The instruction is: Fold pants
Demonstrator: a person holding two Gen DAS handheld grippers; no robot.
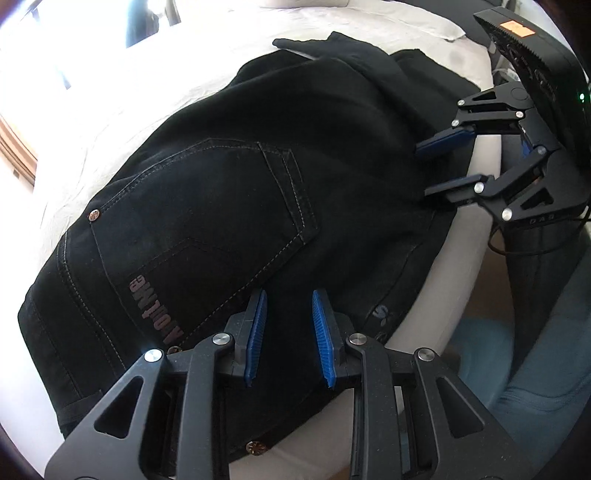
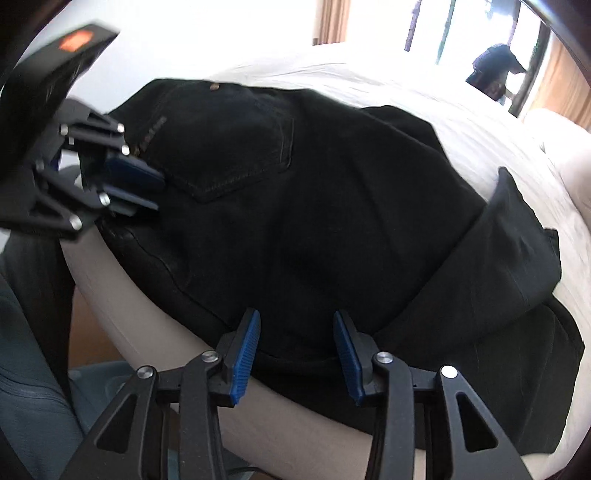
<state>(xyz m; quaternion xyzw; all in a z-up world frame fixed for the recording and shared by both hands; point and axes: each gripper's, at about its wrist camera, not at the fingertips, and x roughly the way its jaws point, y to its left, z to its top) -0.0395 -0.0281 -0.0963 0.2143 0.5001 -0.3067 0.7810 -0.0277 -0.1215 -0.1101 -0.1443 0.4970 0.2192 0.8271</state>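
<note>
Black jeans [image 1: 236,192] lie folded in a bundle on a white bed [image 1: 140,92], back pocket up, near the bed's front edge. My left gripper [image 1: 289,301] is open, its blue pads just over the waist end by the pocket. My right gripper [image 2: 295,319] is open over the near edge of the jeans [image 2: 314,206], with fabric between the fingers' line but not pinched. Each gripper shows in the other's view: the right one [image 1: 424,171] at the jeans' right side, the left one [image 2: 157,194] at the pocket end. A loose leg end [image 2: 509,236] sticks out to the right.
The bed's rounded beige edge [image 2: 155,317] runs under both grippers. Beyond it are a person's blue-clad legs [image 1: 535,350] and the floor. A window and curtains [image 2: 443,26] lie behind the bed, with a dark figure [image 2: 495,70] there.
</note>
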